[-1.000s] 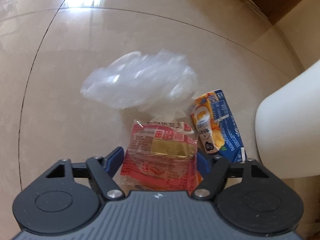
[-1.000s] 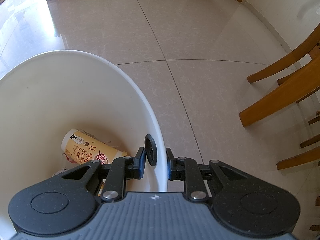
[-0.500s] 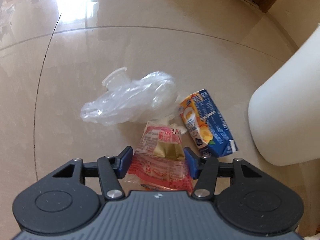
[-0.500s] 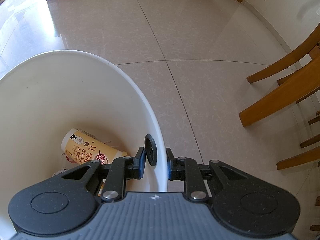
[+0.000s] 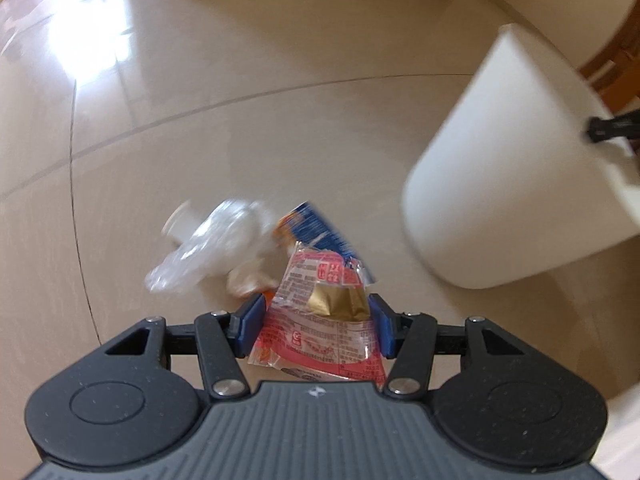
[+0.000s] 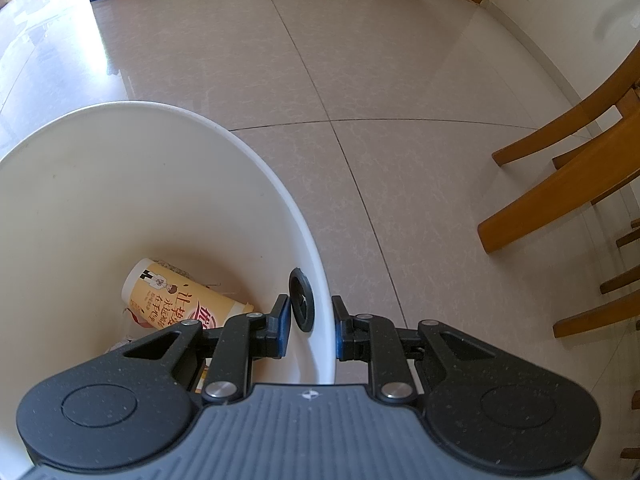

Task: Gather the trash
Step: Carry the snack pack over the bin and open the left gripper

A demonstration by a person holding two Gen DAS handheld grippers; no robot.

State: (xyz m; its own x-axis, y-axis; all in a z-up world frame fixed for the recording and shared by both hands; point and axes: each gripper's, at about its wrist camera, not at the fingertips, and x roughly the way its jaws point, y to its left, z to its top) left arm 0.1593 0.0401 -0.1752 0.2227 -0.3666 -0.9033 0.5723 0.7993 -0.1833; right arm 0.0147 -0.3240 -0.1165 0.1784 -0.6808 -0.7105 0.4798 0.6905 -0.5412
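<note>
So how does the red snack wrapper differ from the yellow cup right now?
The red snack wrapper is flat, crinkled film with a gold patch; the yellow cup is a rigid printed cylinder. The wrapper is clamped in the left gripper above the floor; the cup lies on its side, loose, inside the white bin. So the wrapper is outside the bin and the cup already in it. Both are printed packaging trash.
</note>
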